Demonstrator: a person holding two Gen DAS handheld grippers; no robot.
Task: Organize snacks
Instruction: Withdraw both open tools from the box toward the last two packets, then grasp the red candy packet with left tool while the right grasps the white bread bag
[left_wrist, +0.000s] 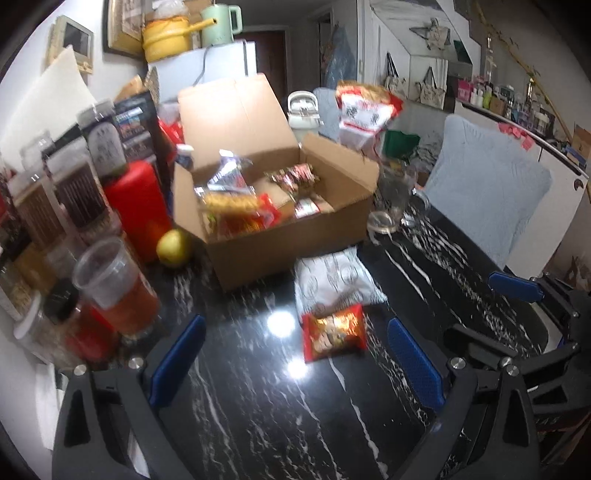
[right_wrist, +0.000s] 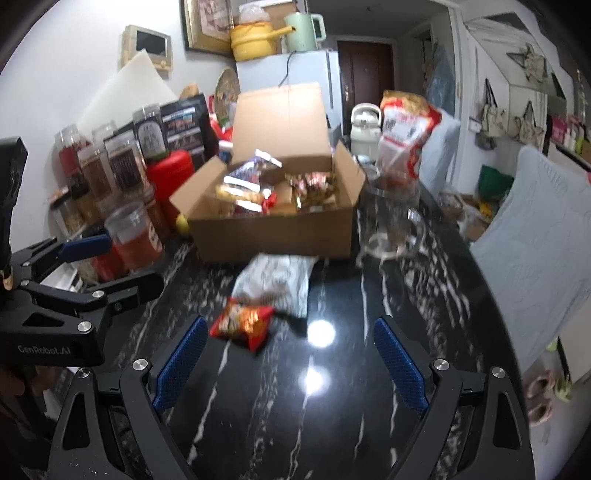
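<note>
We see the left hand-held gripper (left_wrist: 295, 352) spread wide over the black marbled desk (left_wrist: 258, 406), nothing between its blue pads (left_wrist: 177, 354). From the left wrist view, going left to right: clear jars (left_wrist: 70, 199) with dark contents at 9 o'clock, a plastic cup (left_wrist: 114, 284) of orange-brown stuff just below them, a red canister (left_wrist: 138, 206) beside, a yellow-green fruit (left_wrist: 173, 247) touching the cardboard box's left front corner. The cardboard box (left_wrist: 288, 240) sits open at 12 o'clock, flaps up, several snack packs (left_wrist: 236, 206) lying inside. Just in front of it, at 1 o'clock, a white packet (left_wrist: 332, 280) lies flat on the desk, and the small red snack bag (left_wrist: 334, 332) lies against its near edge, between our left pads but not touched. A glass mug (left_wrist: 395, 199) stands at the box's right, a big red-and-white bag (left_wrist: 365, 110) upright behind it, a light blue cushion (left_wrist: 491, 195) at 3 o'clock.

In the right wrist view the right hand-held gripper (right_wrist: 291, 358) is also spread wide, empty. The left tool shows at 9 o'clock. The red snack bag (right_wrist: 242, 325) lies near the inner tip of the left pad at 11 o'clock, apart from it, overlapping the white packet (right_wrist: 277, 280). The box (right_wrist: 273, 229) is at 12 o'clock, mug (right_wrist: 391, 225) at 1 o'clock. Frames are motion-blurred, so we cannot read the labels
</note>
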